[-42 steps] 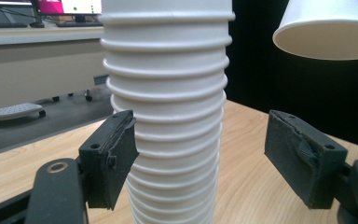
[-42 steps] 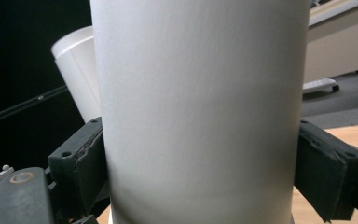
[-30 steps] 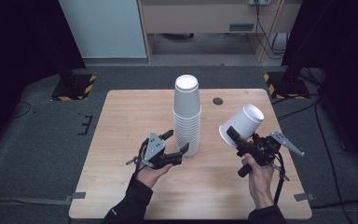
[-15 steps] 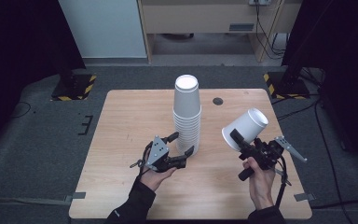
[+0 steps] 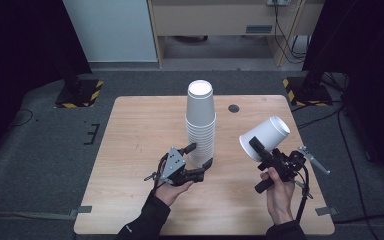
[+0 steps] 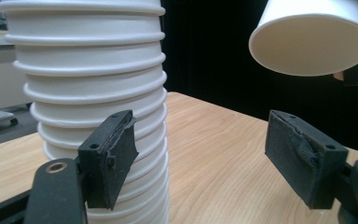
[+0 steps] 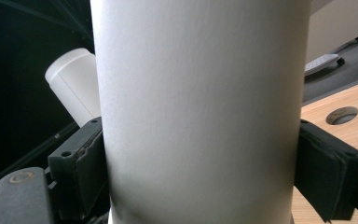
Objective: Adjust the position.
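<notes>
Right gripper (image 5: 258, 148) clamped one cup (image 5: 265, 138); left gripper (image 5: 199, 156) stood open beside stack (image 5: 200, 125). Risk: squeezing crushes cup; bumping topples stack.

High view: I look forward and down from above my side of the table (image 5: 130, 130), far enough off to take in all four edges and the floor past the far edge.

Left gripper view: my camera sits low by the tabletop, just beside the foot of the cup stack (image 6: 93, 93), facing level across the wood.

Right gripper view: my camera sits hard against the held cup (image 7: 200, 116), its wall across the middle; the table's hole (image 7: 341, 115) shows at the right.

Shared: the high and left gripper views both take in the cup stack (image 5: 200, 125) and the held cup (image 5: 265, 137); the stack's top (image 7: 72, 84) appears in the right gripper view too.
</notes>
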